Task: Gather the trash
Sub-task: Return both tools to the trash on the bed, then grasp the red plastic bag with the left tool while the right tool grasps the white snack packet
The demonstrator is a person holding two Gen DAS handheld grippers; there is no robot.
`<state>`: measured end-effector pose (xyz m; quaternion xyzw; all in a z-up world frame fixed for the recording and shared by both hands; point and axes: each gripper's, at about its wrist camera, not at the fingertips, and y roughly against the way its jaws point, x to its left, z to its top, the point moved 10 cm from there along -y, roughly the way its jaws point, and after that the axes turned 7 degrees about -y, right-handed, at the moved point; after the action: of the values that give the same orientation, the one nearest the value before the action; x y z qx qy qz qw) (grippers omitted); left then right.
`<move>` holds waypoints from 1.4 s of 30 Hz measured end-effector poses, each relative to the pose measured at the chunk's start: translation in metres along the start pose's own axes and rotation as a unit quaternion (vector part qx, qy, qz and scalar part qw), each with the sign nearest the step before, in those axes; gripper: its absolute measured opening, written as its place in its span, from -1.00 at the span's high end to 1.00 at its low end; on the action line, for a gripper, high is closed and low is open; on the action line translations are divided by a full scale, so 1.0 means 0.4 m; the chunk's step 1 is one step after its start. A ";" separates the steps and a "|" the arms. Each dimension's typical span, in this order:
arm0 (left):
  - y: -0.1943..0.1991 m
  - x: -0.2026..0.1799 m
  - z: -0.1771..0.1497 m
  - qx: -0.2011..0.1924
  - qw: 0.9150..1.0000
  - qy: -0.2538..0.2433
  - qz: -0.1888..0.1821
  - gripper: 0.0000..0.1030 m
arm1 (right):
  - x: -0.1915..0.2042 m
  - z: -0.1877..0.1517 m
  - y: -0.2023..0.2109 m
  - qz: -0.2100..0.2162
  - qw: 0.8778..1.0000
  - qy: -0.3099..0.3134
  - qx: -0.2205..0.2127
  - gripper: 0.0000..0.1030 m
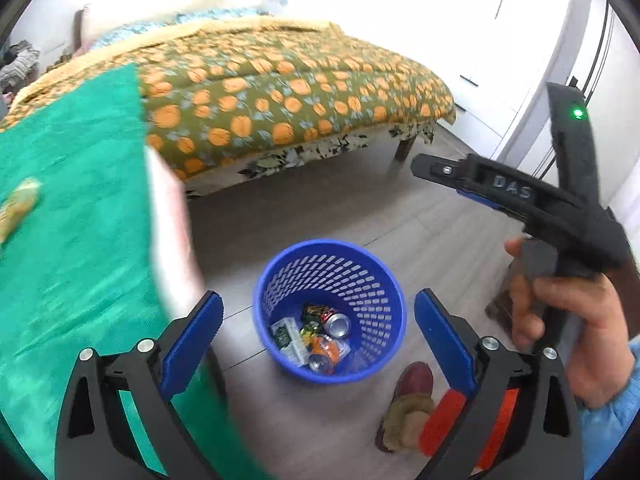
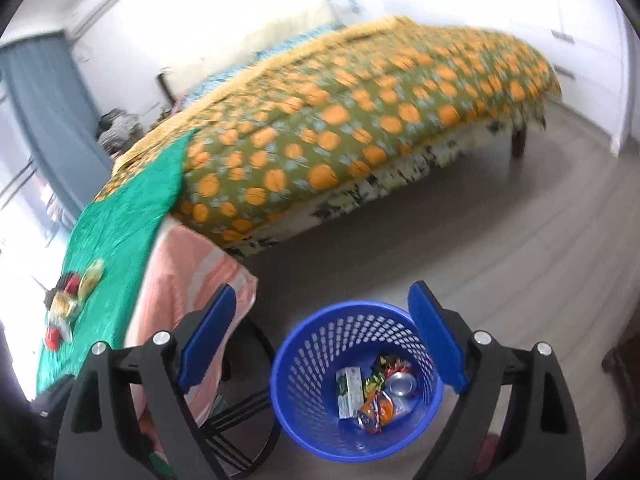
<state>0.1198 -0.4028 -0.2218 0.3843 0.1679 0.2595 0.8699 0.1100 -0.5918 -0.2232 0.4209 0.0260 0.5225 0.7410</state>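
A blue perforated basket (image 1: 332,280) (image 2: 312,360) stands on the floor below both grippers. In it lie two drink cans (image 1: 338,325), a small carton (image 2: 349,392) and several crumpled wrappers (image 2: 376,406). My left gripper (image 1: 318,300) hangs above the basket, open, with nothing between its blue pads. My right gripper (image 2: 322,290) is also open and empty over the basket's near rim. More wrappers (image 2: 68,300) lie on the green cloth of the table (image 2: 116,216) to the left. One yellowish wrapper (image 1: 20,208) shows in the left wrist view.
A bed with an orange-patterned quilt (image 2: 340,120) fills the back. A black chair (image 2: 240,412) stands under the table. A person's hand (image 1: 560,312) holds the other gripper at the right. A red shoe (image 1: 412,384) stands beside the basket. White wardrobes (image 1: 480,20) line the far wall.
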 end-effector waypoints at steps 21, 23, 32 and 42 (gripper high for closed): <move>0.465 0.615 -0.439 0.019 0.979 0.077 0.186 -0.87 | 0.785 -0.488 -0.006 0.117 0.942 0.299 0.098 -0.68; 0.483 0.679 -0.452 0.015 0.978 0.094 0.188 -0.87 | 0.843 -0.518 -0.036 0.117 0.936 0.311 0.114 -0.68; 0.454 0.901 -0.370 0.006 0.978 0.081 0.193 -0.87 | 0.912 -0.597 -0.143 0.110 0.928 0.324 0.150 -0.69; 0.338 0.997 -0.267 0.020 0.984 0.028 0.172 -0.65 | 0.916 -0.597 -0.148 0.103 0.928 0.331 0.136 -0.69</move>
<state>0.3465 -0.0321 -0.2258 0.4171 0.1288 0.4130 0.7993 0.2061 -0.1634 -0.2688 0.3213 0.2970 0.6973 0.5677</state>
